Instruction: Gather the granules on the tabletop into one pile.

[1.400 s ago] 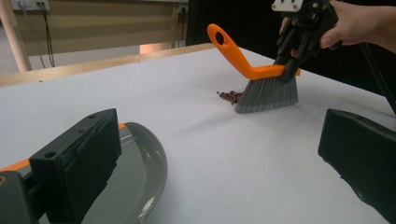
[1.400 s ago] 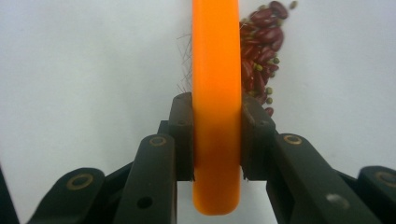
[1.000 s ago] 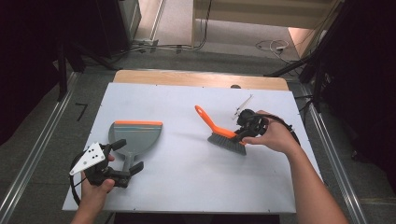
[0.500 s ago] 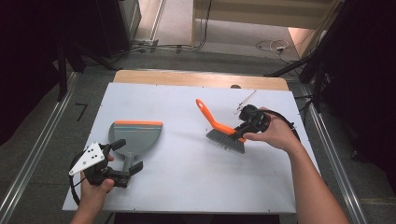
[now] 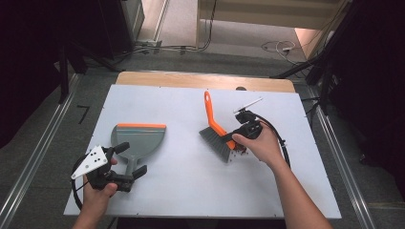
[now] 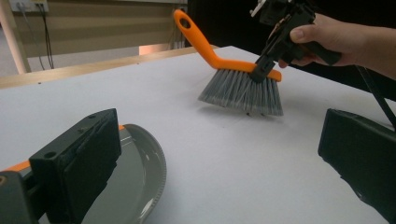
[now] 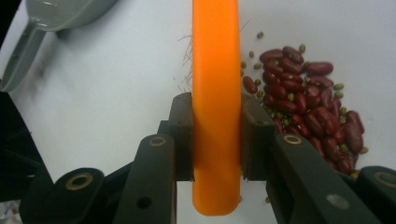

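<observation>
Kidney beans (image 7: 303, 98), glossy dark red with tiny green mung beans among them, lie heaped just right of the right gripper (image 7: 217, 140), whose jaws clamp the brush's (image 5: 218, 131) smooth orange back. Sweeping well likely means low, short strokes toward the grey plastic dustpan (image 5: 138, 140), whose handle sits between the left gripper's (image 5: 128, 160) wide-open jaws.

Your left gripper (image 5: 125, 161) is black, topped by a grey three-cornered plate (image 5: 90, 161) dotted with holes. Your right gripper (image 7: 215, 140) has black linkage arms with brass-ringed pivots, trailing a black cable (image 5: 278, 138).
</observation>
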Motion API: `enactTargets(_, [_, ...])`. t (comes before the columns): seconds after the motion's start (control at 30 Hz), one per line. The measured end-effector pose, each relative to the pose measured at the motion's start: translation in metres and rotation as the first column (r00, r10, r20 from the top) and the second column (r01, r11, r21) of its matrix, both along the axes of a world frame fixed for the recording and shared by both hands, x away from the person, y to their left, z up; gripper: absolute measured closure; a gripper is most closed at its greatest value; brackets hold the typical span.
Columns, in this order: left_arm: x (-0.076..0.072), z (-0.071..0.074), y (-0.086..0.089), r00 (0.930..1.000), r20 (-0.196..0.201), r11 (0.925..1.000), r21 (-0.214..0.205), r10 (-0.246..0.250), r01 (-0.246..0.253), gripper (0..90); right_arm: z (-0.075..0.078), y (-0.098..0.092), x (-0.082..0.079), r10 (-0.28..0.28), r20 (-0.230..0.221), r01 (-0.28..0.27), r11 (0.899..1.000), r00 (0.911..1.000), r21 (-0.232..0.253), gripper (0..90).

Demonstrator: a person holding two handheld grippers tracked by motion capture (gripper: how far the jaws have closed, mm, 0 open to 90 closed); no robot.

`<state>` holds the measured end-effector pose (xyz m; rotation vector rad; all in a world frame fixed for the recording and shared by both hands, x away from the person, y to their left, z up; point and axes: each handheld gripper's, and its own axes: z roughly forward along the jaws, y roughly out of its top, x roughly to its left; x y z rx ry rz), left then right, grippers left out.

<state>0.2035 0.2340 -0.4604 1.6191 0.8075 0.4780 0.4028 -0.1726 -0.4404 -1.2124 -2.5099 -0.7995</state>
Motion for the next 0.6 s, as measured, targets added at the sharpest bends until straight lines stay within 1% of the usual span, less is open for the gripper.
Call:
enactTargets(0.03, [0.000, 0.000, 0.000, 1.0000, -0.001, 1.0000, -0.001, 0.001, -0.001, 0.0, -0.003, -0.001, 0.001, -0.009, -0.002, 0.009, 1.000, 1.0000, -0.007, 68.4])
enactTargets(0.1, [0.000, 0.000, 0.001, 1.0000, 0.000, 1.0000, -0.002, 0.000, 0.000, 0.0, -0.007, -0.007, 0.004, -0.051, -0.014, 0.051, 0.999, 0.9986, -0.001, 68.4])
enactTargets(0.2, [0.000, 0.000, 0.001, 1.0000, 0.002, 1.0000, -0.003, 0.000, 0.000, 0.0, -0.008, -0.017, 0.008, -0.075, -0.028, 0.076, 0.997, 0.9968, 0.005, 68.5])
enactTargets(0.3, [0.001, 0.000, 0.000, 1.0000, -0.001, 1.0000, -0.003, 0.001, -0.001, 0.0, -0.005, -0.024, 0.010, -0.094, 0.000, 0.094, 0.995, 0.9956, -0.017, 68.5])
enactTargets(0.33, [0.001, 0.000, 0.000, 1.0000, -0.001, 1.0000, -0.002, 0.000, 0.000, 0.0, -0.003, -0.026, 0.010, -0.097, -0.001, 0.097, 0.995, 0.9952, -0.018, 68.4])
enactTargets(0.43, [0.001, 0.000, -0.001, 1.0000, 0.000, 1.0000, -0.001, -0.003, 0.003, 0.0, -0.001, -0.031, 0.012, -0.104, 0.019, 0.105, 0.994, 0.9944, -0.034, 68.4])
enactTargets(0.47, [0.001, 0.000, -0.002, 1.0000, -0.001, 1.0000, -0.002, -0.004, 0.004, 0.0, 0.000, -0.032, 0.012, -0.103, 0.018, 0.103, 0.994, 0.9946, -0.031, 68.4])
enactTargets(0.5, [0.001, 0.000, -0.002, 1.0000, -0.001, 1.0000, -0.002, -0.003, 0.003, 0.0, 0.002, -0.034, 0.012, -0.100, 0.026, 0.101, 0.994, 0.9946, -0.030, 68.5])
enactTargets(0.6, [0.001, 0.000, -0.001, 1.0000, -0.001, 1.0000, -0.001, -0.001, 0.001, 0.0, 0.007, -0.038, 0.011, -0.100, 0.032, 0.100, 0.995, 0.9945, -0.008, 68.4])
